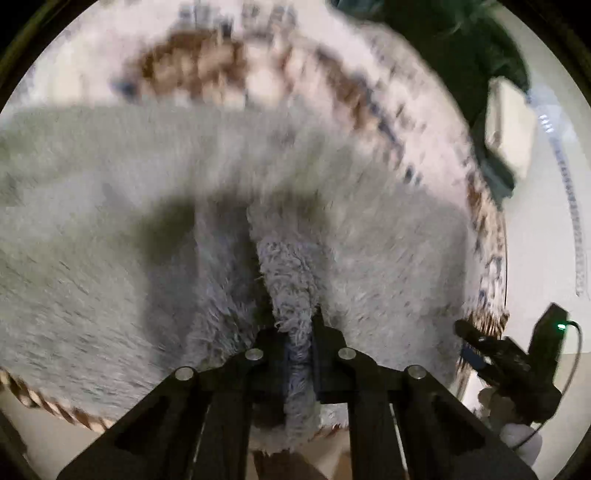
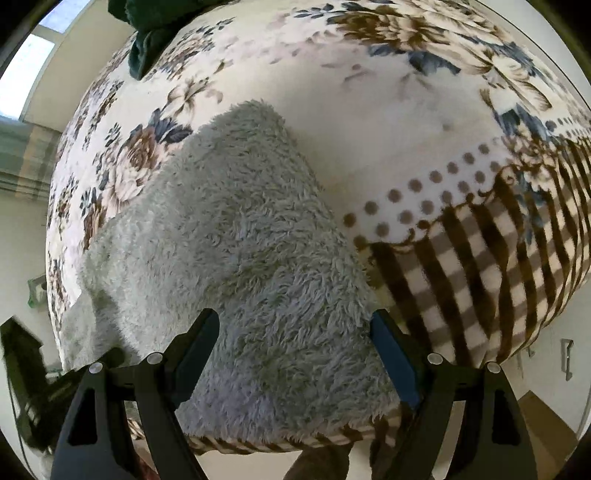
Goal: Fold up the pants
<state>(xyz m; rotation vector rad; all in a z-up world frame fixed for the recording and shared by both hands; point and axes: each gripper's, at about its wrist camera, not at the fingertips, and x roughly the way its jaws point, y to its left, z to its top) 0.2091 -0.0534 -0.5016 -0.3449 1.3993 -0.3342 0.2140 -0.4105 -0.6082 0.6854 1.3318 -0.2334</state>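
Observation:
Fluffy pale grey-blue pants (image 1: 184, 229) lie spread on a floral blanket. My left gripper (image 1: 297, 325) is shut on a pinched fold of the pants' fabric, which stands up between its fingers. The left view is blurred by motion. In the right wrist view the pants (image 2: 236, 258) lie flat near the bed's front edge. My right gripper (image 2: 295, 325) is open and held just above them, its fingers (image 2: 388, 347) astride the near end of the fabric. The right gripper also shows at the right edge of the left view (image 1: 506, 354).
The blanket (image 2: 369, 110) has brown and blue flowers, dots and a checked border (image 2: 480, 266) that hangs over the bed edge. A dark green garment (image 2: 147, 33) lies at the far end. A white box (image 1: 511, 125) sits beside the bed.

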